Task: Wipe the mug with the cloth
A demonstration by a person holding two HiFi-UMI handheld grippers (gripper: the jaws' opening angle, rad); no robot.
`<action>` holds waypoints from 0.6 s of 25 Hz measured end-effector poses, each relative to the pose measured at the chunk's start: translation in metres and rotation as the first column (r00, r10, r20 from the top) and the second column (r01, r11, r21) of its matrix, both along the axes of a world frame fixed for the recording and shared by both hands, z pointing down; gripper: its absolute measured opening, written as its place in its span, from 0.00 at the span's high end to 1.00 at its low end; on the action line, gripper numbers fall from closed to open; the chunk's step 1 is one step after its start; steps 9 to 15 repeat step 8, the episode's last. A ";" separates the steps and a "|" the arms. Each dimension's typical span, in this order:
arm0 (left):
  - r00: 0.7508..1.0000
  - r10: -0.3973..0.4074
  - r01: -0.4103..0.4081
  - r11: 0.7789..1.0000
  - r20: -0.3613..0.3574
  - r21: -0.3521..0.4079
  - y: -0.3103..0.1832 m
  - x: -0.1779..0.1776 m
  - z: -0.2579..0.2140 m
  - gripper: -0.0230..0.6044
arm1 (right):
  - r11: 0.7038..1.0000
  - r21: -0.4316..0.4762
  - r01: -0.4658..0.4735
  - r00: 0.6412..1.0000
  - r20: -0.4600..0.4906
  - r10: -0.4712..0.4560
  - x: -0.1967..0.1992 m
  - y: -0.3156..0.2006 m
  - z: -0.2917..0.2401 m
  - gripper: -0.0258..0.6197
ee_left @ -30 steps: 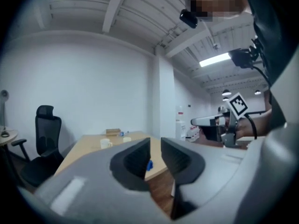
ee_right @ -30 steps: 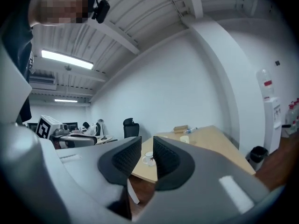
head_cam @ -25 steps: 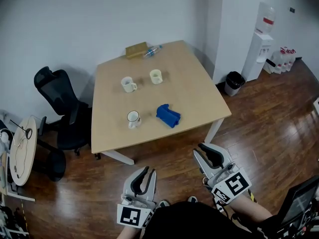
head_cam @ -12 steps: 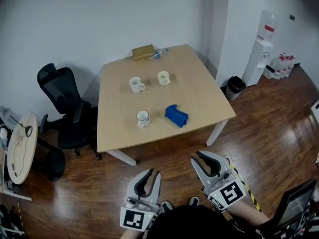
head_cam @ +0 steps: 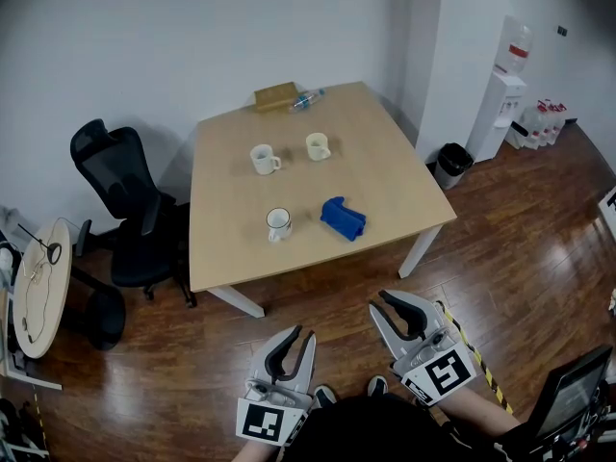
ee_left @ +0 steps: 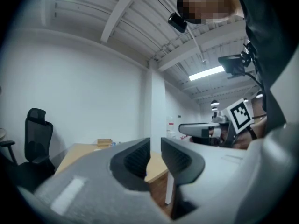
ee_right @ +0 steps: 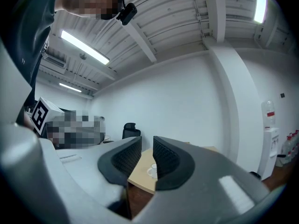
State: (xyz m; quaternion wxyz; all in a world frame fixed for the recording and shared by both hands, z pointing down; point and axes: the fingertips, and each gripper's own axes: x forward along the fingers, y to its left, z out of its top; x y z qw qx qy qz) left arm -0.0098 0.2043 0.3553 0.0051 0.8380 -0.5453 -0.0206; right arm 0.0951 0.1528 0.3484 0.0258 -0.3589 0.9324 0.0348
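Three mugs stand on the light wooden table: a white mug with a dark rim nearest, two cream mugs behind. A crumpled blue cloth lies right of the near mug. Both grippers hang over the floor close to my body, well short of the table. My left gripper and right gripper each show a narrow gap with nothing in it. Past the right jaws one mug shows on the table.
A cardboard box and a plastic bottle lie at the table's far edge. A black office chair stands left of the table. A bin and a water dispenser stand to the right. Dark wooden floor separates me from the table.
The head view has shifted, so the table sits a little further right and lower. Both grippers have drifted slightly at the bottom of the view. Their jaws look unchanged.
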 end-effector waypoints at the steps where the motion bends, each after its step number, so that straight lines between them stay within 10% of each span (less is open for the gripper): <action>1: 1.000 0.002 -0.002 1.000 0.000 -0.001 0.001 0.000 0.000 0.85 | 1.000 0.002 -0.001 1.000 -0.001 0.001 0.000 0.001 -0.001 0.84; 15: 1.000 0.009 -0.009 1.000 0.000 0.005 0.005 0.001 -0.001 0.85 | 1.000 0.014 -0.004 1.000 -0.006 0.004 0.000 0.006 -0.002 0.84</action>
